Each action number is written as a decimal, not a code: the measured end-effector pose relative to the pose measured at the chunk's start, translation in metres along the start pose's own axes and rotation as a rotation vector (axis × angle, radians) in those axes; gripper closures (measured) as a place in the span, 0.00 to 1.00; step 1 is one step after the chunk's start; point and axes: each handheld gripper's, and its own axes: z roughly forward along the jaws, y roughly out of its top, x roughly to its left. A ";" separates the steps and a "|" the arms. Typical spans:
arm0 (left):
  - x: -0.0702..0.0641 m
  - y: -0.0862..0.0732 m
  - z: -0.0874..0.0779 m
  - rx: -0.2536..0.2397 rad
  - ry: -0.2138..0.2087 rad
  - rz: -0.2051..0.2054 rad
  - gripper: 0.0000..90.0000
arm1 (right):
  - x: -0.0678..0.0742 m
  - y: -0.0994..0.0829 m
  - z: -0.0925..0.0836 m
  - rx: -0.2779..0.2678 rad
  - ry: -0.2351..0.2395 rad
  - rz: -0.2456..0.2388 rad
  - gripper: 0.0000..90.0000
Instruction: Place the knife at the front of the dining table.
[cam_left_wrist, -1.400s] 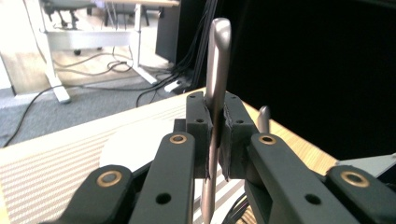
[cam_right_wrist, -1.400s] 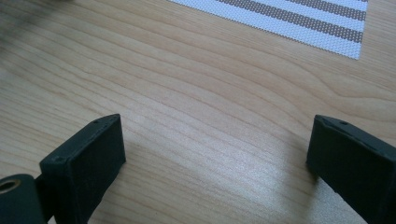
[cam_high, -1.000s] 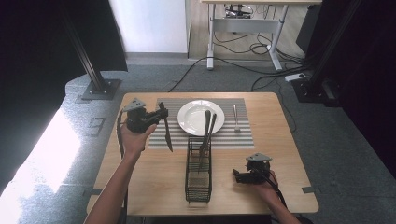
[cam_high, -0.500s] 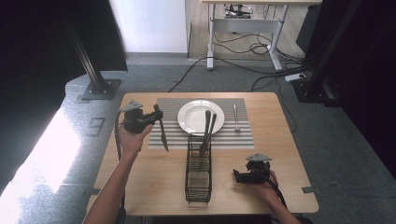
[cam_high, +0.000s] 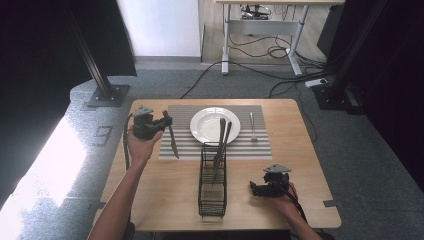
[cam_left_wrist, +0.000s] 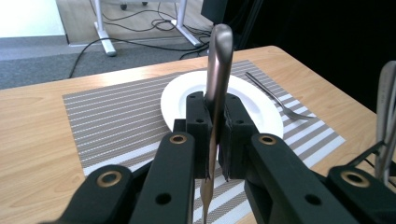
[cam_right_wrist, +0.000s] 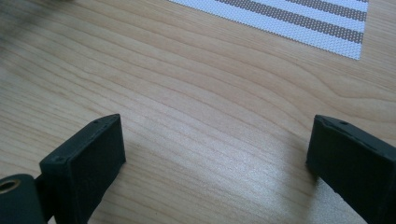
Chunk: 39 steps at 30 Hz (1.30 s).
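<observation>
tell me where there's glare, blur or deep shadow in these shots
High view: strong sun glare on the floor at left, dark surroundings. Left gripper view: the knife handle shines; the cutlery at the right edge is blurred. Right gripper view: soft sheen on the table between the jaws, top-left corner blurred.

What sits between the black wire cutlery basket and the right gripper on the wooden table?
Nothing: in the high view, bare wood separates the black wire cutlery basket from the right gripper on the wooden table.

From my station I find almost nothing to read; 1 pale mark (cam_high: 101, 135) on the grey floor left of the table (cam_high: 150, 200) looks like a letter E or a 3, and I cannot tell which. I make out no brand or label on anything else.
</observation>
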 end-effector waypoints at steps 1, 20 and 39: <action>0.001 0.000 0.000 0.005 0.005 0.002 0.93 | 0.000 0.000 0.000 0.000 0.001 0.000 0.05; 0.004 0.007 0.025 0.027 0.036 0.004 0.93 | 0.000 0.000 0.000 -0.003 0.002 -0.001 0.05; 0.013 0.019 0.063 0.072 0.070 -0.027 0.93 | 0.000 0.000 0.001 -0.004 0.005 -0.002 0.05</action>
